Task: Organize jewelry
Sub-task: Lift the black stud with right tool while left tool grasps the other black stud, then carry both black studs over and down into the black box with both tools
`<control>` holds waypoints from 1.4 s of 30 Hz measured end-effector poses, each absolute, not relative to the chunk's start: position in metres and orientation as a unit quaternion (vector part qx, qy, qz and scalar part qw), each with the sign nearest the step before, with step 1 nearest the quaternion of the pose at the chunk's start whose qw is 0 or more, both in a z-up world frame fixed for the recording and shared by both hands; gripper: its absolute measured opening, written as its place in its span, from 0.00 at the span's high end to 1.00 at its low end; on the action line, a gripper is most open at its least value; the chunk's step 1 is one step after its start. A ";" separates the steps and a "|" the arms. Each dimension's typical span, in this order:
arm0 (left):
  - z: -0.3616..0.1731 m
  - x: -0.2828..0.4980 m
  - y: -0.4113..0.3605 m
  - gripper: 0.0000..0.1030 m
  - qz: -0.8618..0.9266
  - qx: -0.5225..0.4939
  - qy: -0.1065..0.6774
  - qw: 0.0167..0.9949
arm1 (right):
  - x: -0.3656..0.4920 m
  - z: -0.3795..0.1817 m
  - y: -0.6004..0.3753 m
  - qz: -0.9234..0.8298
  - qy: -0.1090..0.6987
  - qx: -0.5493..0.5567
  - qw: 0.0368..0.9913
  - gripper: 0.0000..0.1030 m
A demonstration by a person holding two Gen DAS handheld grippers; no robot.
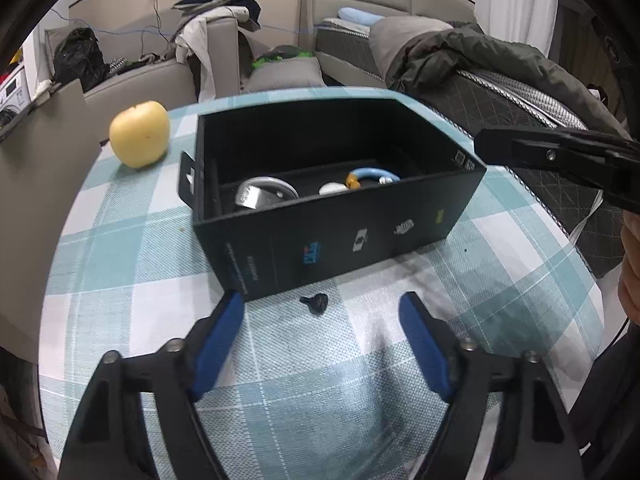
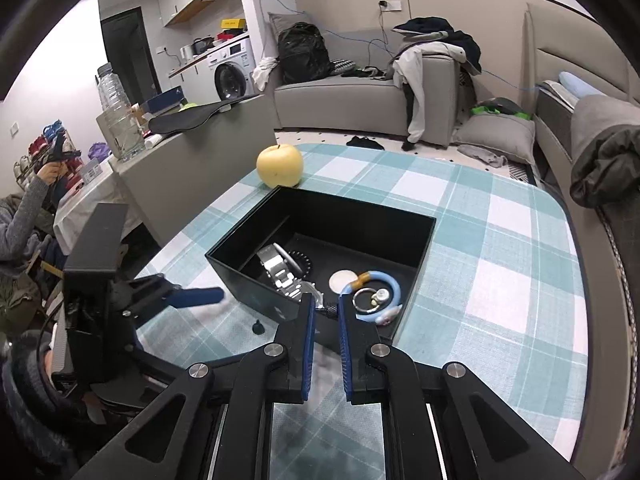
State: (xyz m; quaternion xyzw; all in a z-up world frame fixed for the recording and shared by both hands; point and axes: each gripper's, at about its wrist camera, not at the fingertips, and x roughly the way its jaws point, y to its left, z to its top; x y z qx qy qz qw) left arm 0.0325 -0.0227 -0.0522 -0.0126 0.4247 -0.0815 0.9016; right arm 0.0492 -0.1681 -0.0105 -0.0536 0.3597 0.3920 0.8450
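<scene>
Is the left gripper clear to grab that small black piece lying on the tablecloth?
Probably yes. The small black piece lies on open cloth ahead of the open left gripper, outside the black box.

Yellow apple (image 2: 279, 165) on checked tablecloth (image 2: 500, 240); grey sofa (image 2: 360, 96) behind, black backpack (image 2: 303, 53) on it.

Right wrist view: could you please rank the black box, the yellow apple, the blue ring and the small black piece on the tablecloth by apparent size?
Largest to smallest:
1. black box
2. blue ring and yellow apple, too alike to rank; the apple is farther away.
3. small black piece
</scene>
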 end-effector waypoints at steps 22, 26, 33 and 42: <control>-0.060 0.041 -0.025 0.80 -0.059 -0.001 0.443 0.895 | 0.050 -0.007 -0.178 0.394 0.361 -0.042 0.844 0.90; -0.060 0.041 -0.023 0.90 -0.058 -0.002 0.443 0.895 | 0.051 -0.007 -0.178 0.392 0.361 -0.044 0.845 0.90; -0.058 0.036 -0.026 0.90 -0.064 0.006 0.437 0.897 | 0.055 -0.010 -0.175 0.386 0.365 -0.046 0.846 0.90; -0.049 0.032 -0.027 0.90 -0.063 0.010 0.422 0.904 | 0.056 -0.013 -0.173 0.384 0.367 -0.049 0.846 0.90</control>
